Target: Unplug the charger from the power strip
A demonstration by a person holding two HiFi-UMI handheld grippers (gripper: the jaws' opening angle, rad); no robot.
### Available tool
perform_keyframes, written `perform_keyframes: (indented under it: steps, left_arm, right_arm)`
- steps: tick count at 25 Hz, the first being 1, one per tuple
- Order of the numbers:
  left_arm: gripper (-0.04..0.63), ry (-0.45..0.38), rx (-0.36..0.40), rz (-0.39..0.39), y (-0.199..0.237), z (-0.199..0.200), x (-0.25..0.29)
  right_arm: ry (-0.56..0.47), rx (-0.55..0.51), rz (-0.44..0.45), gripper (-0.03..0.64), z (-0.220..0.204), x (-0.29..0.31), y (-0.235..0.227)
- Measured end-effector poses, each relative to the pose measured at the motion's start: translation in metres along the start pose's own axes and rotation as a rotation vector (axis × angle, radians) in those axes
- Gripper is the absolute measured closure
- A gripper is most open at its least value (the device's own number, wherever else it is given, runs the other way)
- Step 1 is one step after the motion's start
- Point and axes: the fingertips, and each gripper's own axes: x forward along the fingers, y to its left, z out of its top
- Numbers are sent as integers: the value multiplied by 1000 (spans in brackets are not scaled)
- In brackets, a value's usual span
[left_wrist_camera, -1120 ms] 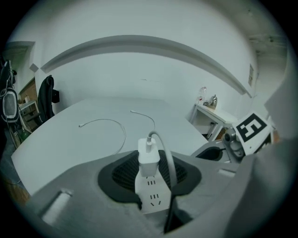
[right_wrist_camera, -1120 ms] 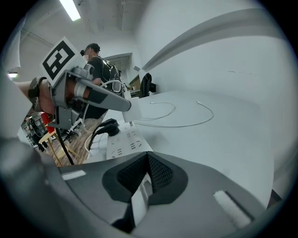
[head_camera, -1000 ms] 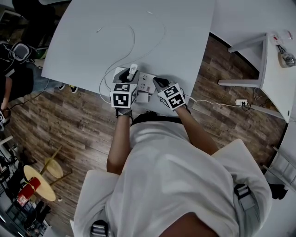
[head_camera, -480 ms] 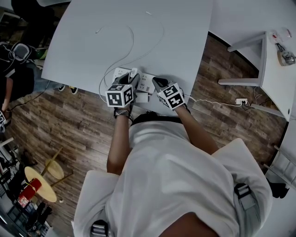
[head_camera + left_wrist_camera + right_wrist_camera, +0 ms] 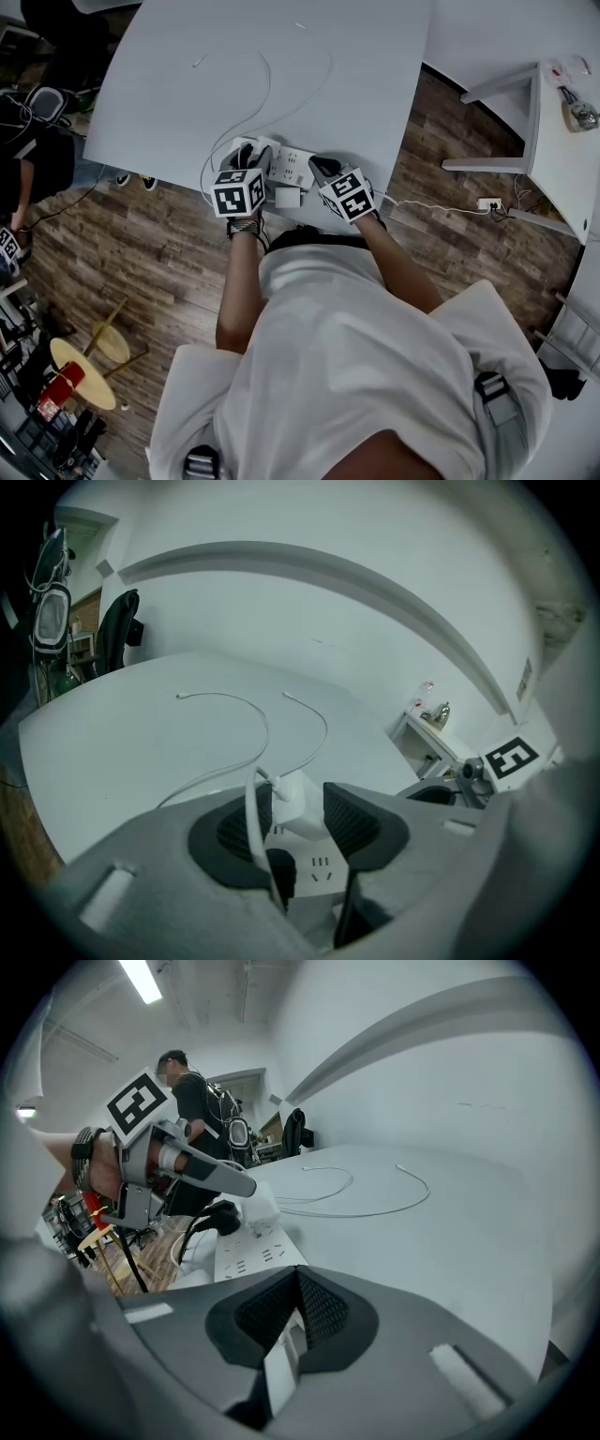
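A white power strip (image 5: 292, 167) lies at the near edge of the white table (image 5: 281, 56). My left gripper (image 5: 248, 155) reaches over the strip's left part. In the left gripper view the white charger (image 5: 298, 810) sits between the jaws, above the strip's sockets (image 5: 317, 872). Its cable runs down along the left pad. The jaws are opening and the pads stand close beside the charger. In the right gripper view the charger (image 5: 257, 1207) rests at the strip's (image 5: 246, 1252) far end, beside a black plug (image 5: 217, 1219). My right gripper (image 5: 322, 169) is shut on the strip's right end.
A thin white cable (image 5: 272, 103) loops over the table beyond the strip. A small white block (image 5: 288, 197) lies at the table's edge between my hands. The strip's cord runs right to a floor socket (image 5: 489, 207). A person (image 5: 192, 1091) stands to the left.
My left gripper has shifted a little to the left and rolled, taking the charger with it. Its jaws now stand wider. The right gripper has kept still.
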Motion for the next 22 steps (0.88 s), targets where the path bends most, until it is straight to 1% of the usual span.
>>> perform_keyframes:
  steps: [4, 5, 8, 12, 15, 17, 19, 22]
  left_arm:
    - [423, 21, -18, 34, 12, -7, -2]
    - [411, 24, -24, 43, 14, -9, -3]
    - [403, 28, -39, 62, 20, -12, -5]
    - [357, 37, -52, 106, 32, -14, -9]
    - [328, 16, -60, 149, 43, -12, -15]
    - [314, -6, -28, 180, 48, -7, -21]
    - [313, -29, 38, 205, 49, 2, -28]
    - [314, -78, 111, 210, 42, 20, -34]
  right_arm:
    - [-1, 0, -2, 615, -1, 1, 0]
    - [-1, 0, -2, 615, 0, 0, 0]
    - [0, 0, -1, 615, 0, 0, 0]
    - [0, 1, -2, 615, 0, 0, 0]
    - [3, 4, 0, 615, 0, 0, -1]
    - [11, 4, 0, 615, 0, -1, 0]
    - [22, -3, -6, 615, 0, 0, 0]
    - [-2, 0, -28, 615, 10, -5, -4]
